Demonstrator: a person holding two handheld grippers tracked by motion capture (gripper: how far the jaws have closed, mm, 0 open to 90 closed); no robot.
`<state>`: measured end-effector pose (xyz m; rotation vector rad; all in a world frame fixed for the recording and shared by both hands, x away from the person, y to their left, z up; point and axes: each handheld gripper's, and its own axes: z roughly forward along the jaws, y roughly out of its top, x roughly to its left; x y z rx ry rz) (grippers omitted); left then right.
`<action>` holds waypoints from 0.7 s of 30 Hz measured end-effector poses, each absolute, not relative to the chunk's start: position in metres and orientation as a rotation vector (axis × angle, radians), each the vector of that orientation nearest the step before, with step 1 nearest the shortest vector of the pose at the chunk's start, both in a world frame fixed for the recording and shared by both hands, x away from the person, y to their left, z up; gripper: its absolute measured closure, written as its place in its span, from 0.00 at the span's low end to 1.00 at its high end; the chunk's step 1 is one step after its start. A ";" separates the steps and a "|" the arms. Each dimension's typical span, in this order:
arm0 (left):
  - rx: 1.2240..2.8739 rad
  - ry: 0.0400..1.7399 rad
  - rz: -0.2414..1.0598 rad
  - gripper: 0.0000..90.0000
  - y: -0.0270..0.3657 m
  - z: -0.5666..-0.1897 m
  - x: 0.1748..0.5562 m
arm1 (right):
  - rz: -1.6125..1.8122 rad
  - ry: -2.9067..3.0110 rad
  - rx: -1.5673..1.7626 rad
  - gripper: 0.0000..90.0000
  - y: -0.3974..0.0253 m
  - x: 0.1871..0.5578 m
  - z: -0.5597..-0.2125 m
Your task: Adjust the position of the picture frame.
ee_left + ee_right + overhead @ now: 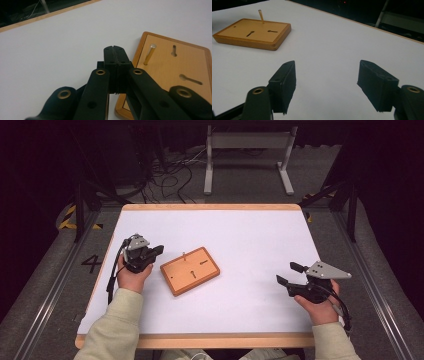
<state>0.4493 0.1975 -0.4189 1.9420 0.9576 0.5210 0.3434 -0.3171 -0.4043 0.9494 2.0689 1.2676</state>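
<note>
A wooden board (190, 270) with two keyhole slots and one upright brass peg (184, 255) lies on the white table, left of the middle. My left gripper (159, 249) hovers just left of the board, jaws pressed together with nothing between them. In the left gripper view the shut jaws of the left gripper (115, 49) point past the board (172, 72) edge, near the peg (149, 54). My right gripper (287, 273) rests near the table's right side, open and empty. The right gripper view shows the right gripper (327, 87) with jaws wide apart, the board (253, 33) and the peg (261, 16) far off at upper left.
The white table surface (250, 240) has a wooden rim. Beyond it are a dark floor with cables (170, 175) and a grey metal stand (247, 155). Metal rails (65, 270) run along both sides.
</note>
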 end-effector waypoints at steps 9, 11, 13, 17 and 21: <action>2.018 1.009 0.450 1.00 0.196 -0.432 0.466 | 1.257 2.075 0.962 0.34 -0.319 0.337 -0.404; 2.037 1.025 0.445 1.00 0.196 -0.435 0.468 | 1.258 2.074 0.964 0.34 -0.320 0.337 -0.405; 2.060 1.041 0.425 1.00 0.194 -0.439 0.470 | 1.250 2.077 0.980 0.34 -0.321 0.338 -0.407; 2.096 1.071 0.361 1.00 0.194 -0.445 0.473 | 1.240 2.086 1.005 0.34 -0.323 0.340 -0.410; 2.107 1.078 0.332 1.00 0.194 -0.449 0.475 | 1.235 2.086 1.002 0.34 -0.322 0.339 -0.411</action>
